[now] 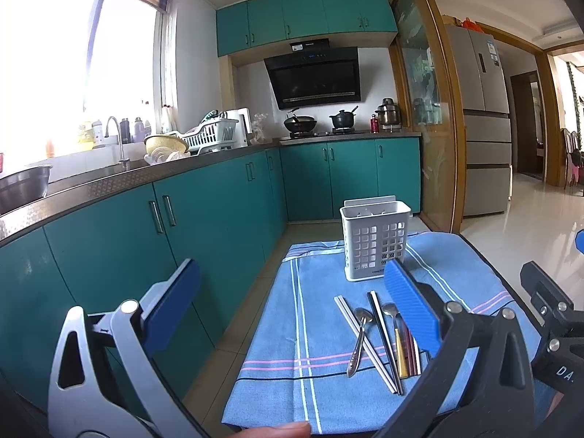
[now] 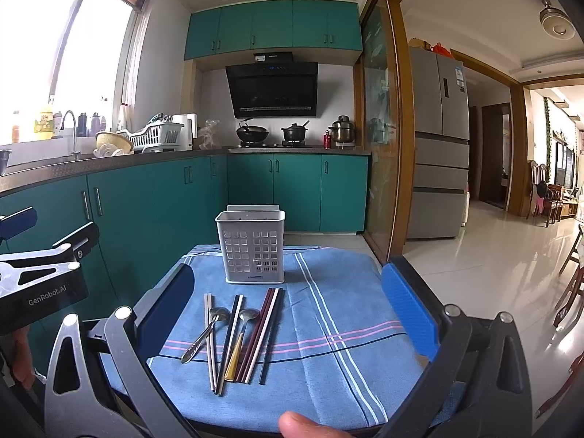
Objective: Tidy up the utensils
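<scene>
both grippers wide open, gripping nothing: left gripper [image 1: 292, 314], right gripper [image 2: 288, 310], hovering over near edge of blue cloth [image 2: 328, 346]. on cloth, near to far: 2 spoons — silver spoon [image 2: 205, 332] crossing white chopsticks [image 2: 208, 335], gold-handled spoon [image 2: 239, 343]; chopsticks roughly 3 pairs, exact count unclear; dark red chopsticks [image 2: 261, 328] rightmost. behind, 1 white utensil holder [image 2: 252, 252], upright, just past utensil tips.

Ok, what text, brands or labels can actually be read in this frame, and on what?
"GenRobot.AI": on the left gripper body, seen from the right wrist view.
"DA.": partial print on the right gripper body.
Utensil holder base label: too small.
Range hood, fridge stickers, yellow bottle: blurred.
</scene>
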